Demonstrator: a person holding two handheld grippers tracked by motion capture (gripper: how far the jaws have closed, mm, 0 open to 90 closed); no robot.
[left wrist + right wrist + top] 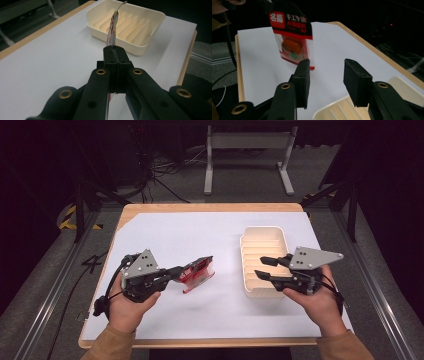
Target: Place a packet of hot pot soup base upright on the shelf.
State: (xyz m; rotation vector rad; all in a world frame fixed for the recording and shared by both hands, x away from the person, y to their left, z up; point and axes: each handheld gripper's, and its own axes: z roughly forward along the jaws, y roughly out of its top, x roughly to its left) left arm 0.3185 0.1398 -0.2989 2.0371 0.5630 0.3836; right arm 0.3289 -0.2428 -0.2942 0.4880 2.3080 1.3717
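Note:
My left gripper (181, 271) is shut on a red and clear snack packet (198, 272), holding it above the white sheet left of centre. In the left gripper view the packet (113, 27) stands edge-on out of the closed jaws (115, 51), pointing toward the cream tray (152, 17). My right gripper (261, 267) is open over the near part of the cream ribbed tray (264, 232), with nothing between its fingers. In the right gripper view the packet (293, 40) hangs beyond the open gripper (327, 80), showing red print and an orange snack inside.
A white sheet (165, 232) covers the wooden table (200, 207). The tray's ribs divide it into several slots. Beyond the table stand a grey metal frame (247, 150) and cables on the floor.

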